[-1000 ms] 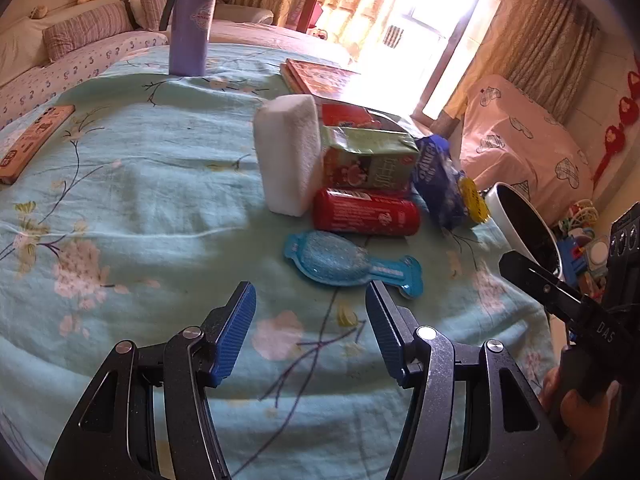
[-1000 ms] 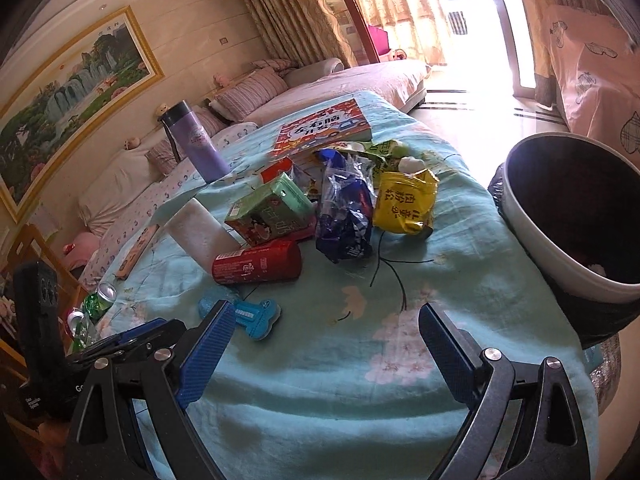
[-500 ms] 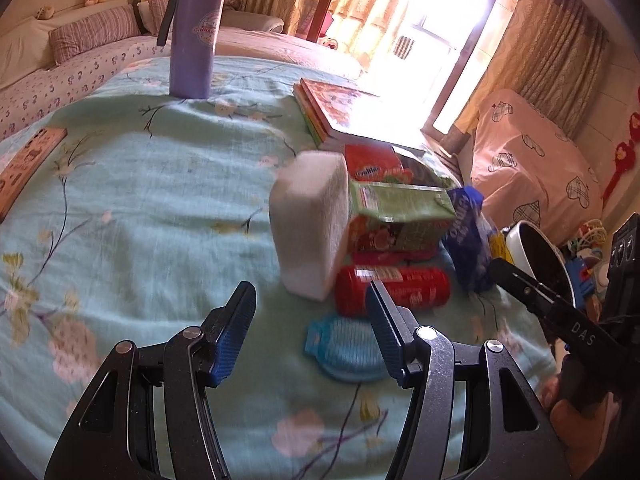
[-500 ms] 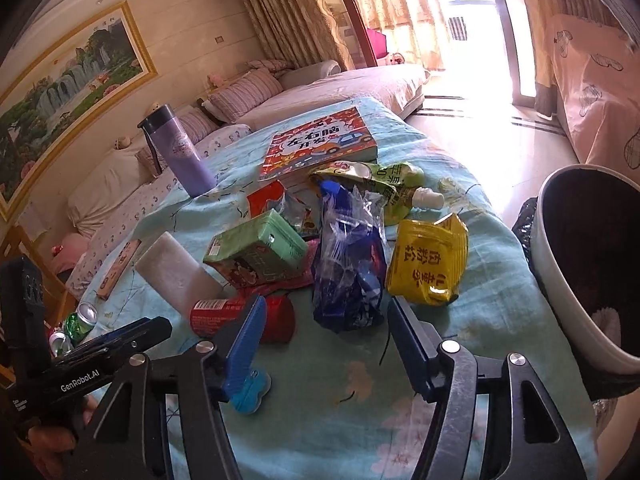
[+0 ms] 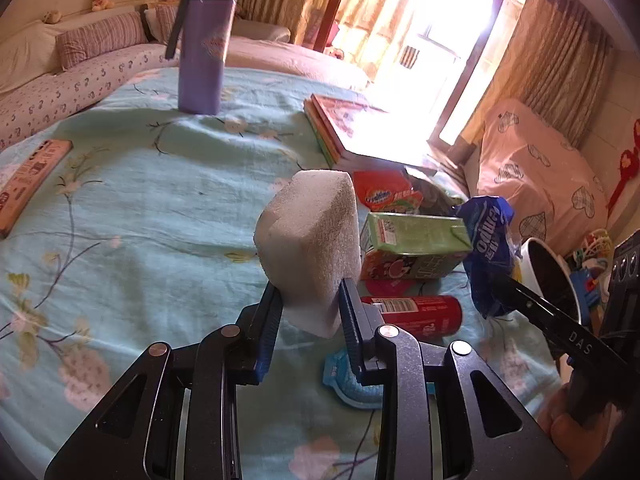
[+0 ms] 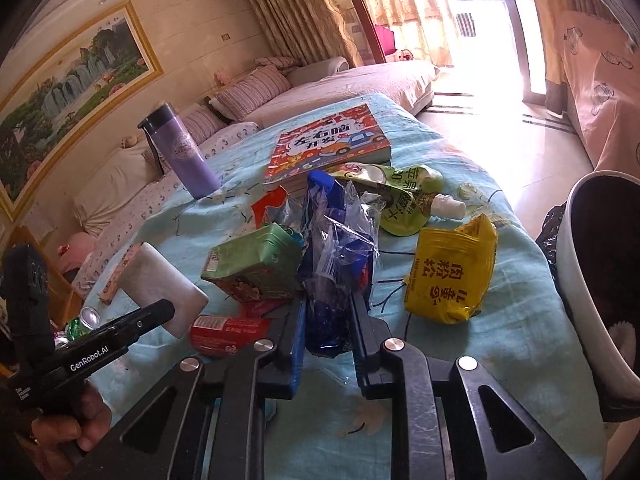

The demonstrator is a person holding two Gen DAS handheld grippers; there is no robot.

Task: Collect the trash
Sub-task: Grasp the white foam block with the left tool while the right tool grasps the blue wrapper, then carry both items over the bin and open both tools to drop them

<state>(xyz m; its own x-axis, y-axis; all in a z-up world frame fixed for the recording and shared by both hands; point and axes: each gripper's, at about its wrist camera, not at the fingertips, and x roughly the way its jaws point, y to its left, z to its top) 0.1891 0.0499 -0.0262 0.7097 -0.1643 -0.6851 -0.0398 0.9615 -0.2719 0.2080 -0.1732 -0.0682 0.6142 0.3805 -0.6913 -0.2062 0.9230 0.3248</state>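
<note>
Already the left gripper (image 5: 308, 308) pinches the foam block (image 5: 310, 248) by one low corner, so it may pivot out; the right gripper (image 6: 328, 320), just closing, squeezes the slippery blue wrapper (image 6: 336, 256), which could slide free.

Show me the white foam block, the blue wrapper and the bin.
White foam block (image 5: 312, 248), left wrist view, its broad front face.
Blue wrapper (image 6: 336, 264), right wrist view, its crumpled middle.
Bin (image 6: 576, 288), right wrist view, its white outer wall.

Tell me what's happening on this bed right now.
A person is clearing trash with two handheld grippers. The left gripper, jaws just closed, pinches the white foam block. The right gripper, also just closed, clamps the blue plastic wrapper. Both items are still on the bedspread; the bin waits alongside.
</note>
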